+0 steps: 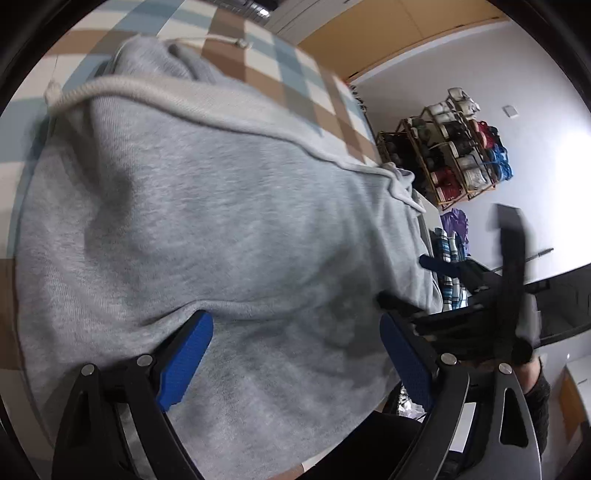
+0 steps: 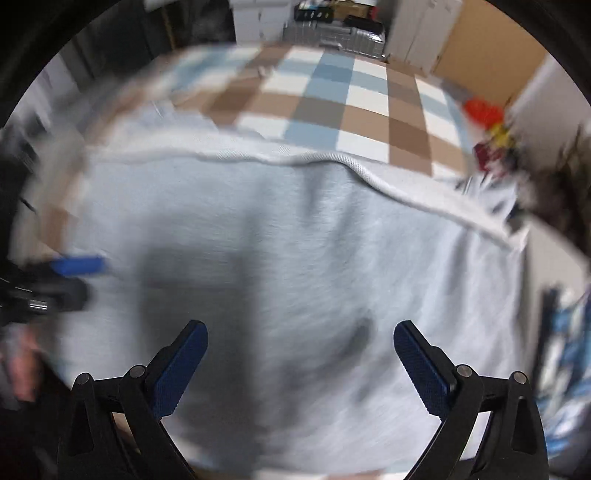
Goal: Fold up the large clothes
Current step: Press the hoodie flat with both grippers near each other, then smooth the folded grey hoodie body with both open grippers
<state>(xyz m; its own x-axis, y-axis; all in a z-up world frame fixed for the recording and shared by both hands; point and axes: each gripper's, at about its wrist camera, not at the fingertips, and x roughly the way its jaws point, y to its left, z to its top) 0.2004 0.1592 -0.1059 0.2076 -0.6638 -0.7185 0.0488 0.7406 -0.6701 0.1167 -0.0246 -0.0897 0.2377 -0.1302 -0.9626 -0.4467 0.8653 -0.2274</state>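
Note:
A large light-grey hoodie lies spread on a checked blue, brown and white cloth. Its hood with a white drawstring lies at the far end. My left gripper hovers over the grey fabric, open, with nothing between its blue pads. In the right wrist view, which is blurred by motion, the same hoodie fills the middle. My right gripper is open above it with nothing between its pads. The other gripper's blue pad shows at the left edge there.
A wire shelf of folded clothes and yarn-like bundles stands against the white wall on the right. Striped and purple garments hang beside the table's edge. White cabinets and a grey case stand beyond the far end of the table.

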